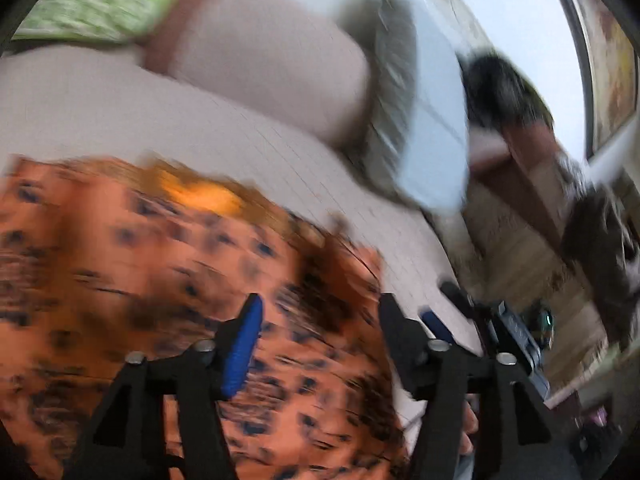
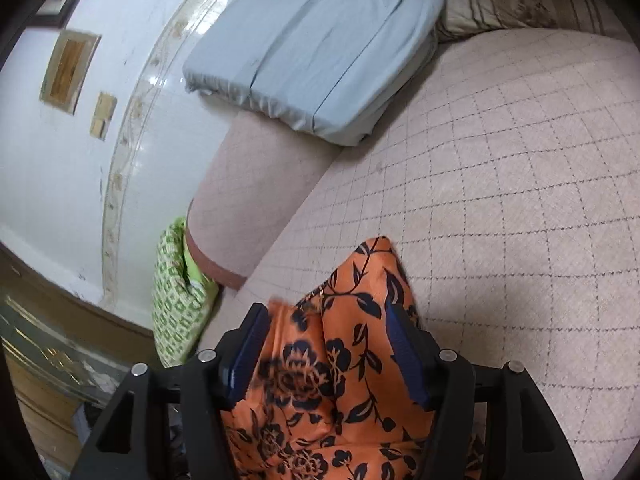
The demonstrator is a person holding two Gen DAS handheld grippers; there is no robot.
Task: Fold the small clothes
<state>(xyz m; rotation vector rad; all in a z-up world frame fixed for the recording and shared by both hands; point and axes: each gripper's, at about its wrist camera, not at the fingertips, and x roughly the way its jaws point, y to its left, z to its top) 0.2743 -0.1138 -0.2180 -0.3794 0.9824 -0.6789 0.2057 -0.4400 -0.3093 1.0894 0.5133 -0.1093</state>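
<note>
The bed [image 2: 500, 168] wore a pale pink cover quilted in a diamond grid, and it carried everything. On it lay the orange cloth [image 2: 352, 360] with its dark floral print, bunched near the front edge. Up at the far end sat a light blue folded bundle [image 2: 316, 56], and just beside that a beige striped pillow [image 2: 504, 4] rested against it.

Beige quilted sofa [image 2: 500, 152]; pale blue cushion [image 2: 320, 56] at upper centre; white tiled wall [image 2: 80, 184] at left.
</note>
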